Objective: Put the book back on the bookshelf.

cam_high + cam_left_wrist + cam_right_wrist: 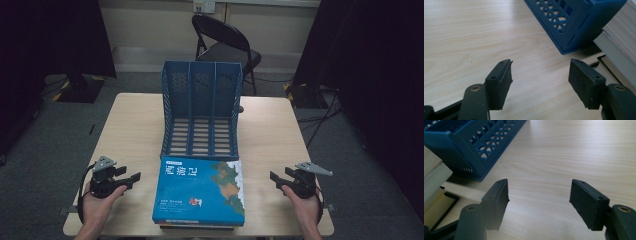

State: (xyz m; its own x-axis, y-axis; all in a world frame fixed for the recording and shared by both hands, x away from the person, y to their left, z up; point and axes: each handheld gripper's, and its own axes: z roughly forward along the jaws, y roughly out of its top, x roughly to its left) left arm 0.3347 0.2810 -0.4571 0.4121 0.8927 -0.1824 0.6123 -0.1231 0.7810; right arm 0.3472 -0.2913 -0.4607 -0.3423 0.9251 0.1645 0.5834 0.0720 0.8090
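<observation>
— Two grippers, both with jaws spread wide and nothing between them. The left gripper (131,178) sits just left of the stack of books (199,192), the right gripper (276,178) just right of it, neither touching.

— And the books?

— Lying flat at the near edge of the desk (135,130), blue-covered one on top, right in front of the blue file rack (202,107). The rack has three slots with its open side facing the books.

— So how would you go about it?

— I'd judge the step is picking up the top book to stand it in a slot. Come in level from both sides and pinch the top cover's edges only, not the book beneath. Lift evenly, tip it upright, then slide it in without nudging the rack.

— Anything about the surface?

— Pale wood grain, smooth, so the stack could slide if pushed from one side only. Beyond the desk: grey floor, a black folding chair (225,42) behind the rack, dark curtains at both sides, cables on the floor at right.
</observation>
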